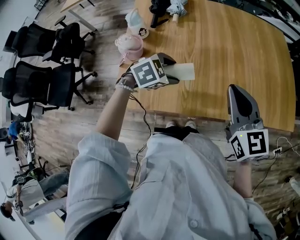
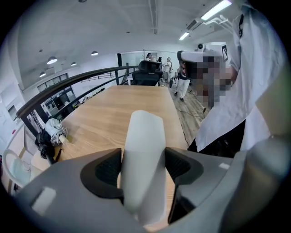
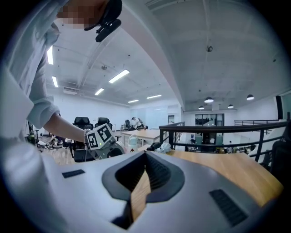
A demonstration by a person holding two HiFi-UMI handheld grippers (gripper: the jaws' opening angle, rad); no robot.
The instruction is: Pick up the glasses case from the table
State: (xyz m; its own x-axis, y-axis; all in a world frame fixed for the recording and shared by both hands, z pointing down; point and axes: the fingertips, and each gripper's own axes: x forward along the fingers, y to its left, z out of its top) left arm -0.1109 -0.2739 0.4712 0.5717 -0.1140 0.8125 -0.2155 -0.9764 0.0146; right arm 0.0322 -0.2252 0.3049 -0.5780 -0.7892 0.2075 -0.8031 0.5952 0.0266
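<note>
Your left gripper (image 1: 169, 71) pinches the pale glasses case (image 1: 185, 71), one jaw pad flat against each long side. The case's free end juts past the jaws toward 3 o'clock in the head view, over the near left part of the wooden table (image 1: 225, 51). Whether the case clears the tabletop is hard to judge. Your right gripper (image 1: 234, 93) sits at about 4 o'clock from the case, at the table's near edge, pointing toward 12. Its jaws are pressed together at the tips with nothing between them. A pink pot (image 1: 130, 45) stands at 10 o'clock from your left gripper, with a white cup (image 1: 137, 24) beyond it. A folded umbrella (image 1: 177, 7) lies at 12.
</note>
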